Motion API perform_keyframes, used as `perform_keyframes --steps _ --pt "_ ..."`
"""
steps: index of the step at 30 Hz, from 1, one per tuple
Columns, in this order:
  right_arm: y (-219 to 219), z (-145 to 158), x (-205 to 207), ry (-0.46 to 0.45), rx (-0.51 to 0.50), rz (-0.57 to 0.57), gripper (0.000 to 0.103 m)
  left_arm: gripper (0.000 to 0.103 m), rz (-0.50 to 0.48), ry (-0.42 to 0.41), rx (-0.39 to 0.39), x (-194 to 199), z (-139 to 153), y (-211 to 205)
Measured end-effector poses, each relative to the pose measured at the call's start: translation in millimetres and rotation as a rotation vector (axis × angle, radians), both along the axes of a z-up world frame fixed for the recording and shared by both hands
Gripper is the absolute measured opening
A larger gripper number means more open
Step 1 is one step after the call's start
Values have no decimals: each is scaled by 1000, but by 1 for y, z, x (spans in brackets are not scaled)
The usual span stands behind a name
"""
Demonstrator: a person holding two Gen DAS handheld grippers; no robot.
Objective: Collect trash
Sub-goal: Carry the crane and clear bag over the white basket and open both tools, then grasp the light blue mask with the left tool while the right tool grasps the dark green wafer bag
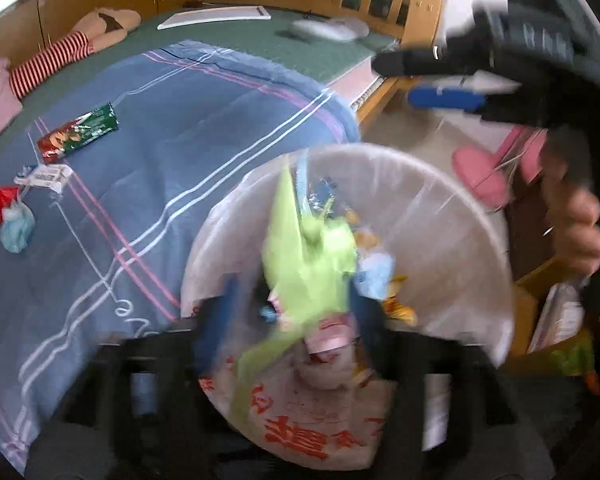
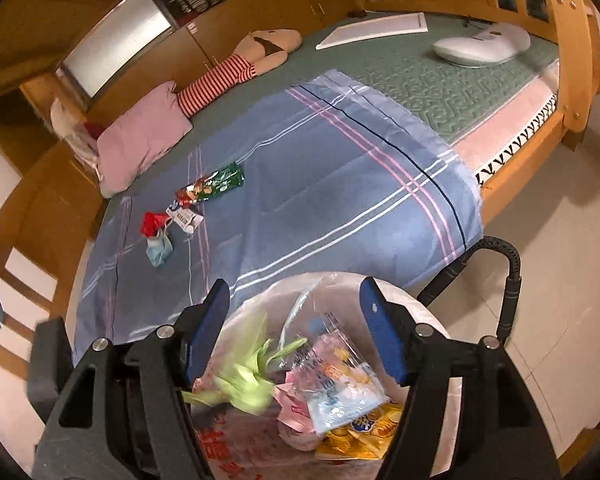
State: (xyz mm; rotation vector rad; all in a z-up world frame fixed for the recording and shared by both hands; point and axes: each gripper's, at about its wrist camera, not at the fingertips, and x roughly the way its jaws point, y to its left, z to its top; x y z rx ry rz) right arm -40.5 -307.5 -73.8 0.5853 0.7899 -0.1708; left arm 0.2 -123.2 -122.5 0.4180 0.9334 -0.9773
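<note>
Trash still left on blanket (image 2: 300, 184): green wrapper (image 2: 210, 188), white wrapper (image 2: 186, 216), red scrap (image 2: 153, 222), blue mask (image 2: 159, 251), all well apart from bin (image 2: 432, 312). Left gripper (image 1: 292, 304) spread above bin; lime wrapper (image 1: 308, 256) judged loose between blurred fingers. Right gripper (image 2: 296, 328) spread, empty. Release to be centred over bin

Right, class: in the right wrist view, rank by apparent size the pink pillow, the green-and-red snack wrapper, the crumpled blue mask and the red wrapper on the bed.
1. Pink pillow.
2. Green-and-red snack wrapper.
3. Crumpled blue mask and red wrapper look about alike, so no ranking.
</note>
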Motion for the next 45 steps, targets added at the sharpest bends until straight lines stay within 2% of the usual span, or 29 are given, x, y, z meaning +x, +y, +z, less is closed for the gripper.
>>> perform_keyframes --steps 3,4,7,9,11,13,15,17,19,20,21,22,23,24,25,29,32,34,37,40,41,42,43,45 --pt "0 1 6 6 -15 -9 67 84 85 4 -61 28 9 20" --pt "0 0 8 10 -18 -9 67 85 164 5 -86 50 13 35" --pt "2 -4 17 26 -14 0 67 86 420 -7 -90 116 17 77" --pt "7 -8 26 38 -14 15 67 86 670 35 -61 180 10 111" --pt "12 -11 34 49 -23 31 67 84 844 78 -50 229 0 136" --pt "20 -13 42 63 -41 52 67 84 927 105 -41 264 -13 147" --pt "25 -14 49 73 -61 67 67 84 946 131 -15 285 -30 145" --pt "27 -17 58 90 -70 75 67 85 923 140 0 295 -46 133" --pt "28 -21 69 113 -71 76 67 81 893 103 11 298 -57 122" --pt "29 -22 75 124 -74 80 67 61 872 61 37 298 -62 116" --pt "32 -23 84 134 -83 87 67 40 861 33 106 301 -68 112" --pt "34 -23 90 136 -90 93 67 35 851 18 135 303 -70 111" --pt "38 -24 99 137 -98 104 67 24 833 10 123 303 -70 113" --pt "44 -24 112 131 -101 125 67 19 836 13 108 302 -69 118" --pt "48 -25 120 125 -102 140 67 19 864 8 86 298 -64 126" --pt "78 -23 180 80 -167 235 67 19 1018 13 -90 262 -39 164" --pt "97 -27 235 77 -143 304 66 19 1051 11 -111 236 -41 168" --pt "104 -37 277 114 -39 322 66 19 1040 14 -113 228 -43 167" --pt "103 -57 334 178 166 271 67 19 1021 0 -113 219 -42 162" --pt "92 -86 372 230 389 121 77 19 1032 -6 -117 217 -43 166" --pt "88 -97 381 254 451 57 78 19 1037 -4 -118 212 -44 167" --pt "84 -110 389 288 493 -10 79 19 1043 -3 -114 212 -45 168" --pt "83 -116 394 313 493 -34 79 19 1046 -4 -108 213 -45 166" --pt "83 -127 404 362 436 -69 79 19 1049 -4 -92 215 -47 166"
